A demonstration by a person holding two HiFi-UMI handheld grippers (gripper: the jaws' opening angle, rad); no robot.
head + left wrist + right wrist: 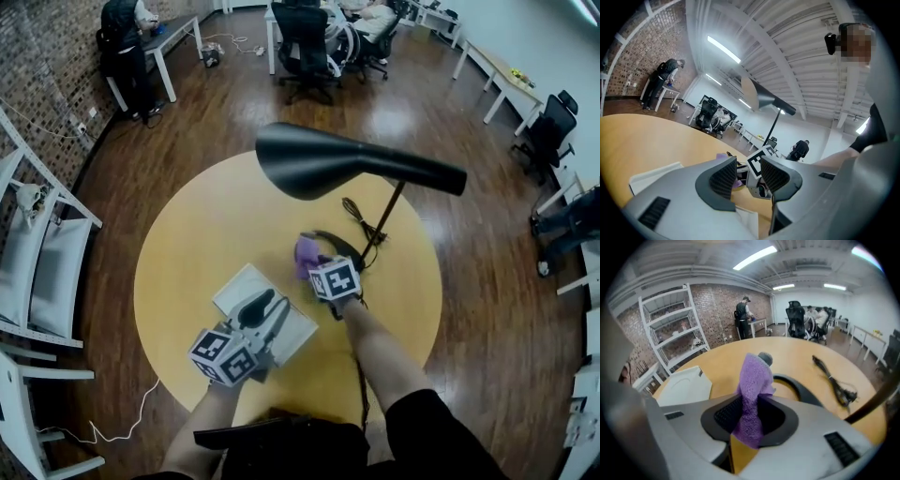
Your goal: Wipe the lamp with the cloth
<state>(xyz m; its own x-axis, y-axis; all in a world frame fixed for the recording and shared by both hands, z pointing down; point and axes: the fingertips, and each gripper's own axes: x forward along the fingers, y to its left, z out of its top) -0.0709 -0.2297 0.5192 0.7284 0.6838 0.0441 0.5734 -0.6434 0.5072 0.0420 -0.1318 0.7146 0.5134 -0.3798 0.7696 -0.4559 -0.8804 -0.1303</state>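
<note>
Round yellow table point(187, 244). L gripper point(267, 307), toward the table's near-left edge, sits over a white tray point(239, 286), jaws apart w/ nothing between, prob. parked clear of the work. At table centre, R gripper point(314, 267) angles down, clamped on the purple cloth point(307, 251), just beside the ring base point(349, 246) of the black lamp point(319, 161), likely to start wiping there.

Fuzzy purple cloth point(752, 380); matt black lamp shade point(319, 161); smooth yellow tabletop point(206, 234); glossy wooden floor point(216, 103).
</note>
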